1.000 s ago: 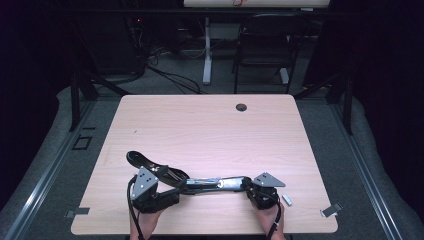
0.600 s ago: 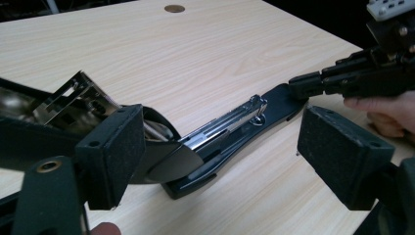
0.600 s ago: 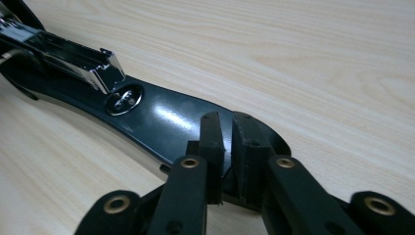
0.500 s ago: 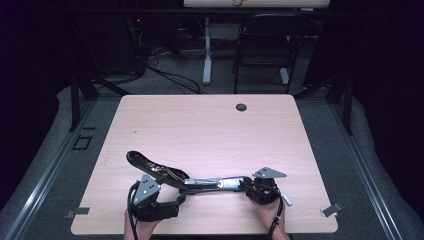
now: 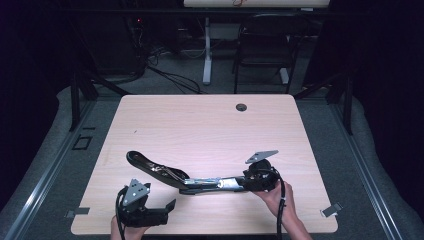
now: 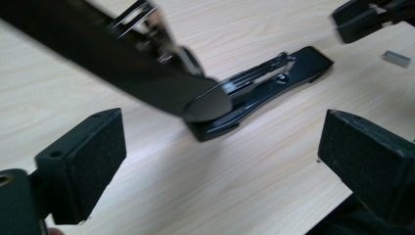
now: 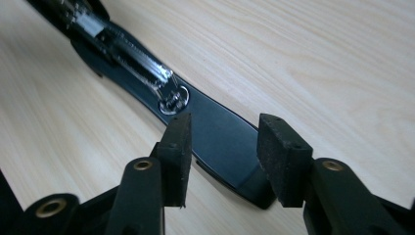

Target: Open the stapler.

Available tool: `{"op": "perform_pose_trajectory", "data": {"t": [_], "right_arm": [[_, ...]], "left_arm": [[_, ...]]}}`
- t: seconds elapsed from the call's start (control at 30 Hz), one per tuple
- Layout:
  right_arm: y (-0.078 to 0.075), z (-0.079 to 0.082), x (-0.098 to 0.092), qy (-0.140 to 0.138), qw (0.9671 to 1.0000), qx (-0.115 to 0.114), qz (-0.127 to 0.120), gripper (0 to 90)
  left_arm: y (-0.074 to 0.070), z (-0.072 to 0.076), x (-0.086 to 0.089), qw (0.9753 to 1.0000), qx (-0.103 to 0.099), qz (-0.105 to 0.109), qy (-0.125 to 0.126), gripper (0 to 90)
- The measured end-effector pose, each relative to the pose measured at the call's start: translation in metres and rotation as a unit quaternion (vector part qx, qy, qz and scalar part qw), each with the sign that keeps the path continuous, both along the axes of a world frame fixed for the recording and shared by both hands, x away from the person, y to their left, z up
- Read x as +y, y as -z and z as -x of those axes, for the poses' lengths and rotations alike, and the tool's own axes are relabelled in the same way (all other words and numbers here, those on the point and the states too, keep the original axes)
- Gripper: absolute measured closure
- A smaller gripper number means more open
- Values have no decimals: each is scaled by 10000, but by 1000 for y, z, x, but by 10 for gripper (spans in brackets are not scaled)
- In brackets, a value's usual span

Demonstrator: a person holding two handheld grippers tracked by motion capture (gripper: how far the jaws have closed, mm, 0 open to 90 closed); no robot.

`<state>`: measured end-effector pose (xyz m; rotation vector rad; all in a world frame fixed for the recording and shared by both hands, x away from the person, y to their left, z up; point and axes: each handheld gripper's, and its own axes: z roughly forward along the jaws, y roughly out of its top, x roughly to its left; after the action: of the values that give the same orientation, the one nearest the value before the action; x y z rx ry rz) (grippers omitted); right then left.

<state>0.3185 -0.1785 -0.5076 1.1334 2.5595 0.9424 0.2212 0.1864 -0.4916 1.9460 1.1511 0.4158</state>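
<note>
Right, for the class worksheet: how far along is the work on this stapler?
Done: the stapler lies swung open, with its top arm raised. In hand: the right tool straddles the base end and seems to pinch it; the left tool is open, clear of it. Left: a small grey strip, likely staples, lies on the table, not loaded.

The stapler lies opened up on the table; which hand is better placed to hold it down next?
Right, probably. The right gripper straddles the stapler base end, while the left gripper sits open beside it.

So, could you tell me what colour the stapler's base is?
Glossy black stapler base, clearest in the right gripper view.
</note>
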Motion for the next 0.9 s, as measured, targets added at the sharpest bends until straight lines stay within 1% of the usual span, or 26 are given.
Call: {"op": "perform_pose_trajectory", "data": {"t": [0.03, 0.1, 0.13, 0.17, 0.2, 0.27, 0.3, 0.37, 0.4, 0.43, 0.5, 0.53, 0.57, 0.6, 0.63, 0.67, 0.7, 0.73, 0.77, 0.8, 0.87, 0.9], "right_arm": [[-2, 0, -4, -71, 9999, 54, 93, 524], [-5, -1, -13, -101, 9996, 136, 213, 456], [-5, -2, -18, -94, 9995, 197, 241, 427], [-6, -2, -25, -95, 9994, 207, 242, 418], [-8, -2, -31, -64, 9993, 250, 275, 412], [-11, -2, -44, 40, 9997, 191, 174, 389], [-14, -2, -49, 78, 9995, 225, 190, 375], [-17, -3, -58, 128, 9996, 168, 194, 342], [-19, -3, -61, 128, 9996, 173, 195, 340], [-19, -3, -64, 146, 9996, 142, 214, 339], [-18, -4, -67, 90, 9995, 128, 257, 326], [-17, -5, -68, 82, 9992, 123, 360, 314], [-17, -6, -68, 73, 9988, 142, 456, 292], [-16, -7, -68, 107, 9984, 174, 527, 264], [-16, -8, -68, 182, 9975, 300, 607, 238], [-17, -9, -69, 308, 9967, 416, 629, 204], [-18, -9, -70, 380, 9968, 429, 562, 186], [-20, -9, -71, 412, 9973, 379, 469, 173], [-22, -9, -72, 411, 9976, 368, 414, 158], [-24, -9, -73, 456, 9974, 319, 461, 150], [-25, -9, -74, 490, 9971, 308, 491, 140], [-24, -9, -75, 534, 9967, 361, 490, 130]], "left_arm": [[-1, 0, 2, 10000, 26, 7, -72, 25], [-3, -1, 5, 9998, 119, 1, -183, 7], [-5, -2, 6, 9995, 167, -86, -242, 4], [-6, -3, 7, 9992, 213, -163, -305, 3], [-7, -3, 9, 9988, 254, -196, -357, 3], [-9, -4, 11, 9979, 317, -284, -492, 3], [-11, -4, 12, 9975, 370, -330, -493, 3], [-13, -5, 15, 9975, 393, -214, -538, 3], [-13, -6, 19, 9979, 411, -66, -501, 2], [-13, -7, 21, 9979, 416, -4, -498, 2], [-12, -12, 26, 9977, 459, -9, -495, 2], [-12, -14, 28, 9977, 477, -1, -485, 2], [-11, -16, 30, 9977, 498, -64, -464, 2], [-11, -19, 32, 9978, 479, -103, -456, 2], [-10, -22, 34, 9978, 458, -153, -456, 2], [-8, -25, 37, 9974, 470, -247, -478, 2], [-5, -29, 39, 9970, 470, -354, -504, 3], [-1, -34, 42, 9962, 558, -399, -530, 3], [3, -37, 46, 9957, 693, -312, -535, 3], [5, -39, 49, 9953, 783, -207, -529, 2], [6, -41, 52, 9953, 789, -158, -533, 3], [5, -43, 53, 9956, 760, -153, -519, 3]]}}
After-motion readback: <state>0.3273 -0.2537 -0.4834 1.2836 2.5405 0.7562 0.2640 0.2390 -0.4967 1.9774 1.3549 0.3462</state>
